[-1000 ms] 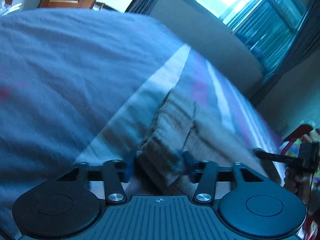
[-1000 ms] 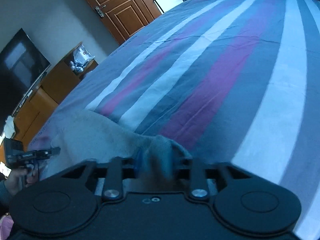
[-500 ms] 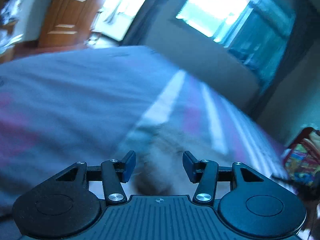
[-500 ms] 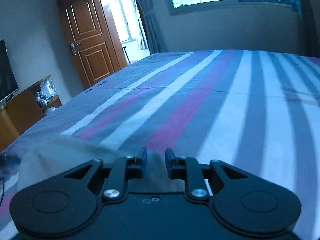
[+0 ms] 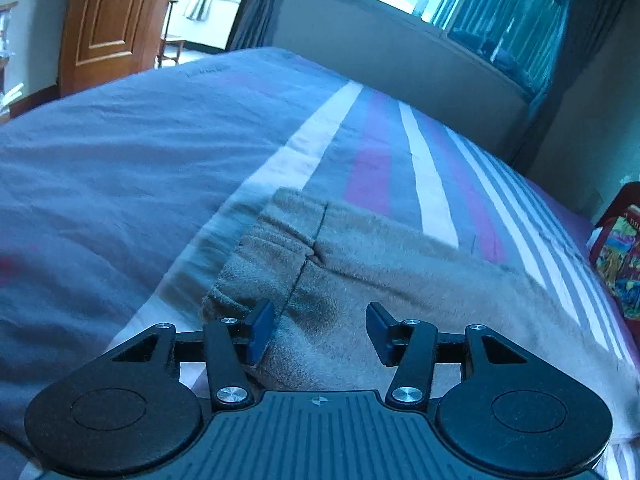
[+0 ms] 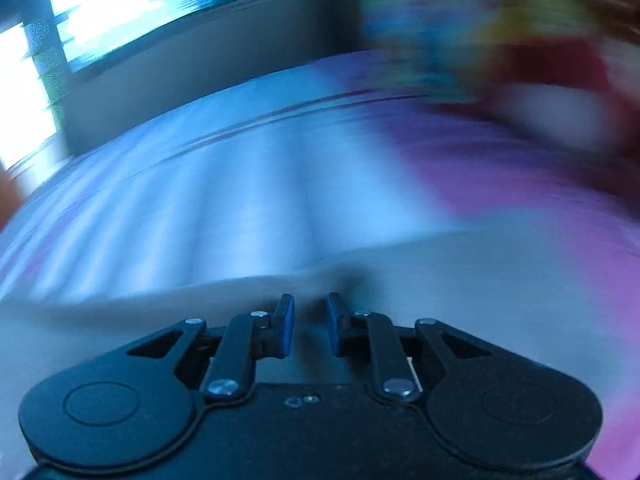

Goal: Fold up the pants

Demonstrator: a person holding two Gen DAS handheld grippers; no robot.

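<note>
Pants [image 5: 360, 280] lie on the bed [image 5: 120, 160], long axis running right from your released left gripper [image 5: 320, 332]. Right gripper [image 6: 310, 326] jaws opening, nothing between them.

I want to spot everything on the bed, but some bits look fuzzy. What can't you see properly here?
- Right wrist view: all smeared by motion blur; the colourful thing at top right can't be named.
- Left wrist view: the near end of the pants is hidden behind the left hand-held gripper.
- Left wrist view: the colourful thing beside the bed is cut off by the right edge.
</note>
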